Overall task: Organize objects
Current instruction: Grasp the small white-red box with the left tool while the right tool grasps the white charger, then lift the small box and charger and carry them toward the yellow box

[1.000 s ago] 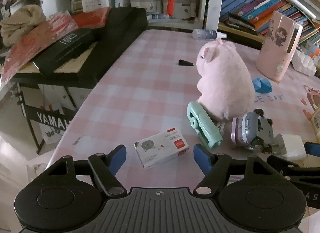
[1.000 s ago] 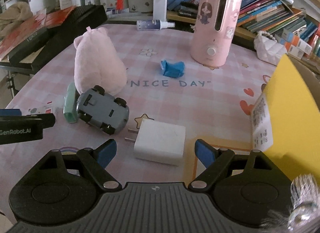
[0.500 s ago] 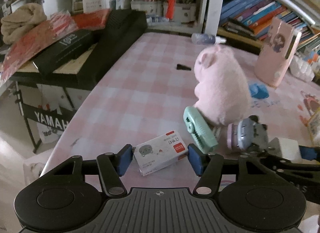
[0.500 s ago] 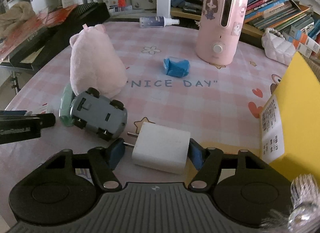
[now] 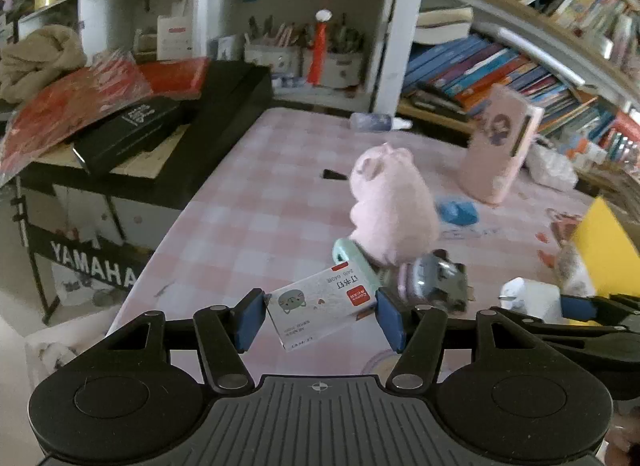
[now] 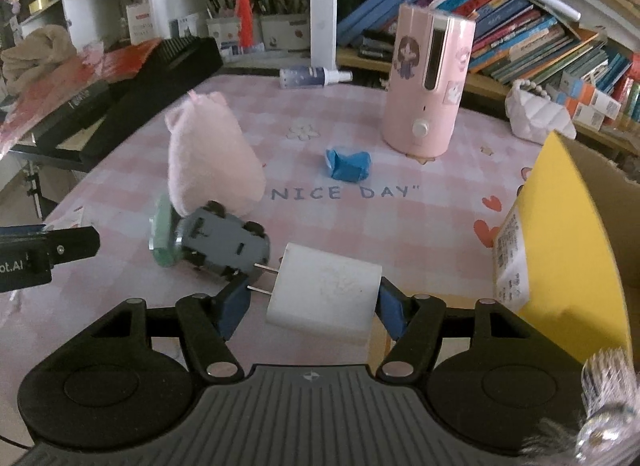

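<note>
Left claw [image 5: 318,320]: blue pads clamped on the two ends of a small white staple box [image 5: 320,308], held tilted clear of the pink checked tabletop [image 5: 248,201], in front of the pink plush pig [image 5: 390,207]. Right claw [image 6: 310,304]: one pad presses the far end of a white plug adapter [image 6: 326,292], the other sits at its two metal prongs; adapter held just right of the grey toy car [image 6: 222,244], which lies against the pig beside a mint-green clip [image 6: 162,234]. A blue wad [image 6: 347,163] lies right of the pig, before the pink humidifier [image 6: 430,83]. A yellow box [image 6: 568,250] stands at the right edge.
</note>
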Demonstrator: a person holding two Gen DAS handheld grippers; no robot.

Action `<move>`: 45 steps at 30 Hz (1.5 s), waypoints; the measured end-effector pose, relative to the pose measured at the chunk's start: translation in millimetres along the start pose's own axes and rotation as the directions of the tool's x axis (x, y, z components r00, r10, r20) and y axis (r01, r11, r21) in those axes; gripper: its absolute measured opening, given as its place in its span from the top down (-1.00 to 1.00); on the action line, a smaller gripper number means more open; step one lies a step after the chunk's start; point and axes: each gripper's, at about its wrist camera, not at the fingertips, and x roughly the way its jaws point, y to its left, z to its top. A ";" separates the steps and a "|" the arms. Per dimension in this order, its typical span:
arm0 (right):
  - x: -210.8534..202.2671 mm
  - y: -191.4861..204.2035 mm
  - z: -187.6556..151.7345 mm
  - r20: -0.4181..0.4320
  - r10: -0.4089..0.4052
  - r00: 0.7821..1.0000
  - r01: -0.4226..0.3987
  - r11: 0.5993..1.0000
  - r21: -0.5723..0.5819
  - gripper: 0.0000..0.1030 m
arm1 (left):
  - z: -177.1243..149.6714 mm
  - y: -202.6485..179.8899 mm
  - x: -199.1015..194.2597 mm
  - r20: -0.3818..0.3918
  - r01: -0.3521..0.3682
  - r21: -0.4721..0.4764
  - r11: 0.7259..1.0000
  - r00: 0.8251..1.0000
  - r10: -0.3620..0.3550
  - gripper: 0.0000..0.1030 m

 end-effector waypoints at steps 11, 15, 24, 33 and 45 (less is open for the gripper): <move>-51.6 20.9 -24.7 0.037 -0.024 0.999 0.023 0.999 0.027 -0.26 | -26.9 9.8 -47.5 0.029 0.068 0.047 0.997 0.997 -0.070 -0.17; -67.7 32.2 -40.0 0.033 -0.020 0.999 0.019 0.999 0.029 -0.26 | -38.4 16.3 -64.1 0.023 0.080 0.052 0.995 0.996 -0.081 -0.17; -107.9 48.3 -69.7 0.040 -0.022 0.999 0.020 0.998 0.059 -0.26 | -60.8 22.8 -105.8 0.043 0.119 0.091 0.989 0.991 -0.123 -0.17; -144.1 52.1 -107.5 0.033 -0.053 0.998 0.049 0.992 0.116 -0.26 | -83.0 17.9 -130.1 0.029 0.172 0.140 0.975 0.984 -0.177 -0.17; -184.8 42.7 -153.2 0.015 -0.151 0.988 0.143 0.961 0.235 -0.26 | -104.2 -10.8 -148.7 -0.011 0.291 0.262 0.920 0.954 -0.298 -0.17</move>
